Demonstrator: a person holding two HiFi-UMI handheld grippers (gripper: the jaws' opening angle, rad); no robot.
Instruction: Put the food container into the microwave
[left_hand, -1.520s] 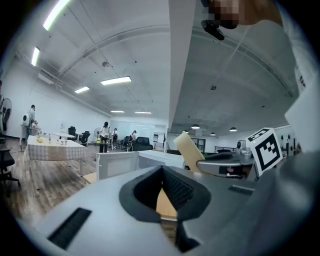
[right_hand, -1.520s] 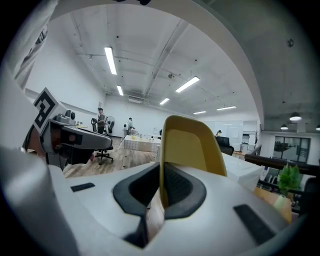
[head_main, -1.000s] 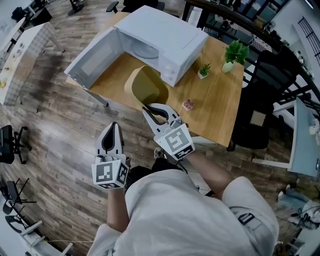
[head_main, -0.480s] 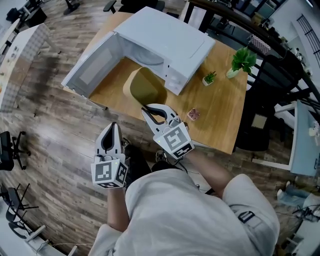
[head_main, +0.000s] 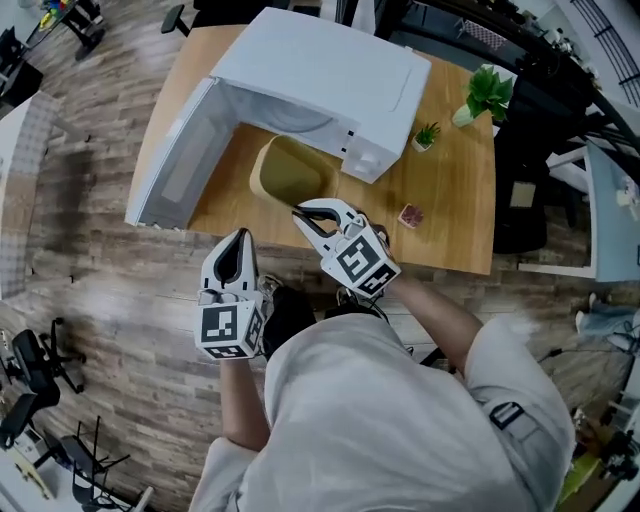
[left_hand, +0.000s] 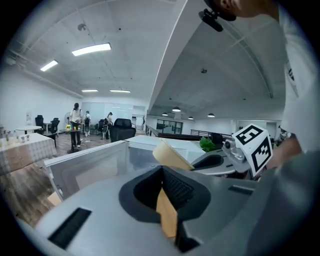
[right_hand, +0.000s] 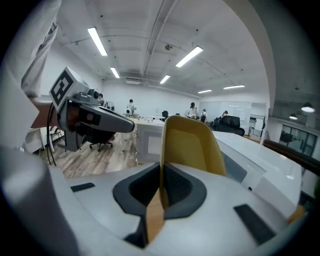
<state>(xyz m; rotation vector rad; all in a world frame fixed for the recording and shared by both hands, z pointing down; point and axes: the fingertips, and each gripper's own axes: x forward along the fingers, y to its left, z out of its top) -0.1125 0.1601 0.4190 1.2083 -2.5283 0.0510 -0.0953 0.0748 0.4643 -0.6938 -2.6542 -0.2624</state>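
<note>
Right gripper (head_main: 302, 211) grips the food container (head_main: 292, 172) by its rim before the microwave (head_main: 320, 70); left gripper (head_main: 238, 237) clenched.

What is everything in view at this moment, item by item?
microwave: 1, white, on the table, door open
food container: 1, yellow, before the microwave's opening
large potted plant: 1, green, table's far right corner
small potted plant: 1, green, right of the microwave
small object: 1, pinkish, on the table; unidentifiable
table: 1, light wood
right hand-held gripper: 1, grey, shut on the container's rim
left hand-held gripper: 1, grey, jaws together, empty, over the floor
</note>
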